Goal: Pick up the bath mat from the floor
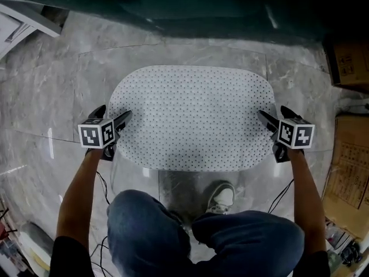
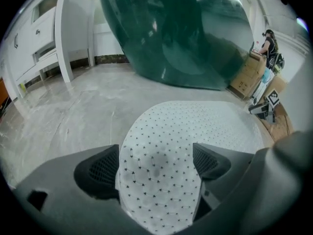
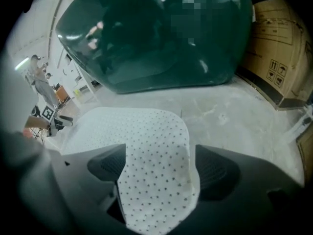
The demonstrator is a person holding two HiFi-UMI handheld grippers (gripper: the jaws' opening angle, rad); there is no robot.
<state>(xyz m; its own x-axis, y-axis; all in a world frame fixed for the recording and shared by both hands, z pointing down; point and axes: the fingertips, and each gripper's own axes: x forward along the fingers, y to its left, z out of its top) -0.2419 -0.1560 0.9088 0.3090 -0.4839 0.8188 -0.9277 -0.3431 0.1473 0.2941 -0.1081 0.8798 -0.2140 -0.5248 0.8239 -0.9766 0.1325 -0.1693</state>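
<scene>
A white cabinet frame [image 1: 23, 17] stands at the far left on the grey marble floor [image 1: 63, 79]. The left gripper [image 1: 125, 119] points down at the left edge of the bath mat [image 1: 193, 117]. Its cube [image 1: 96, 133] bears black-and-white square markers. In the left gripper view its jaws stand wide apart, with the mat's rounded edge lying between them and no pad pressing on it.

The white, dark-dotted mat lies flat on the floor in front of a dark green tub [image 1: 190, 4]. A grey shoe [image 1: 221, 198] stands just at the mat's near edge.

The right gripper [image 1: 262, 117] is at the mat's right edge, jaws likewise spread around the mat's edge without clamping it. Cardboard boxes [image 1: 349, 62] stand at the right. Their print is too small to read, though handling symbols show in the right gripper view.
</scene>
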